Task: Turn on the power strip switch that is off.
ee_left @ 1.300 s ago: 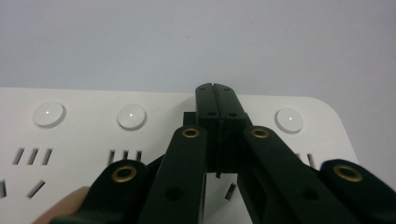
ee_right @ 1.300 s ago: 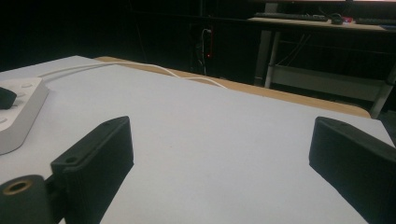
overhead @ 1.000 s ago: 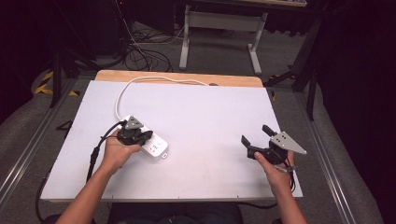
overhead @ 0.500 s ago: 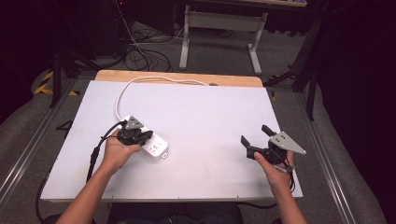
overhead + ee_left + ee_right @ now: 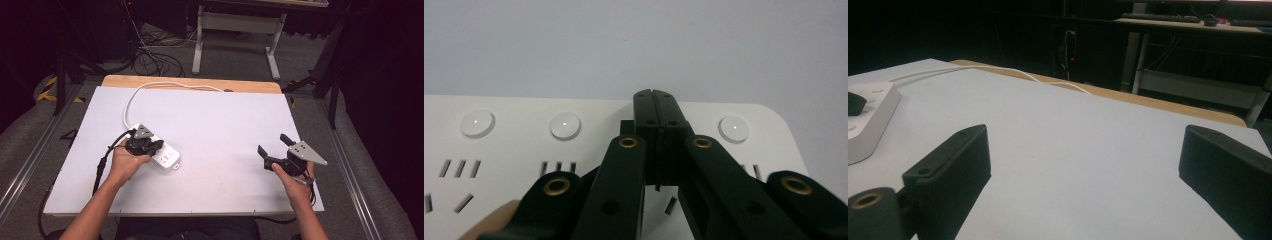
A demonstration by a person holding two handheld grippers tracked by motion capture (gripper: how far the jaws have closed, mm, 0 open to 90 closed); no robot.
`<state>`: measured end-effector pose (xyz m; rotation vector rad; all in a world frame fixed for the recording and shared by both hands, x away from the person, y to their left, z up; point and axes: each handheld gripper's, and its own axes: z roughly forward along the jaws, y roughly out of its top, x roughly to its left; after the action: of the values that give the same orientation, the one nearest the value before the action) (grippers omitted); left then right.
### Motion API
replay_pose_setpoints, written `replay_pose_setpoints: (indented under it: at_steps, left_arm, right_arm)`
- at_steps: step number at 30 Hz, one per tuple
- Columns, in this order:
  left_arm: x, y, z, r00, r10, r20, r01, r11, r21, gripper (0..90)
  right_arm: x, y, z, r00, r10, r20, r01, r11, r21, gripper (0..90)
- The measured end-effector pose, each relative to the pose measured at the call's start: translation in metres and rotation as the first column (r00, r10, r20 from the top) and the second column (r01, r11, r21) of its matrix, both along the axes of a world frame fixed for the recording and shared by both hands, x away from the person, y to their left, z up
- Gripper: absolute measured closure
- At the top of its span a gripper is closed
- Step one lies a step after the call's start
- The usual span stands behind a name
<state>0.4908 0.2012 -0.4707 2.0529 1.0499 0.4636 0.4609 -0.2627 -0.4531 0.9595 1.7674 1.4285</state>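
rm dark | grey floor | white desk frame | cables

White-topped table, wooden far edge; white power strip near left, cord trailing back

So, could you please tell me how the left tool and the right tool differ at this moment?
The left tool has its jaws shut and sits over the white plastic power strip; the right tool has its jaws wide apart over the bare white tabletop, with nothing between them. Both are black and hand-held.
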Motion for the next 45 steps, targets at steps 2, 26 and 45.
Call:
replay_pose_setpoints:
  at_steps: [2,26,45]
  left_arm:
    - [0.000,0.000,0.000,1.0000,-0.001,-0.009,0.001,0.9999,-0.014,90.0]
    - [-0.044,0.052,0.045,0.9514,0.186,0.246,-0.112,0.9519,-0.285,90.0]
    - [-0.094,0.110,0.051,0.8367,0.417,0.355,-0.271,0.8786,-0.393,84.8]
  right_arm:
    - [0.000,0.000,0.000,1.0000,0.000,0.000,0.000,1.0000,0.000,6.9]
    - [0.002,0.000,-0.002,1.0000,0.003,-0.005,-0.003,1.0000,-0.002,6.9]
    - [0.004,0.001,-0.001,1.0000,0.007,-0.004,-0.007,1.0000,-0.006,6.9]
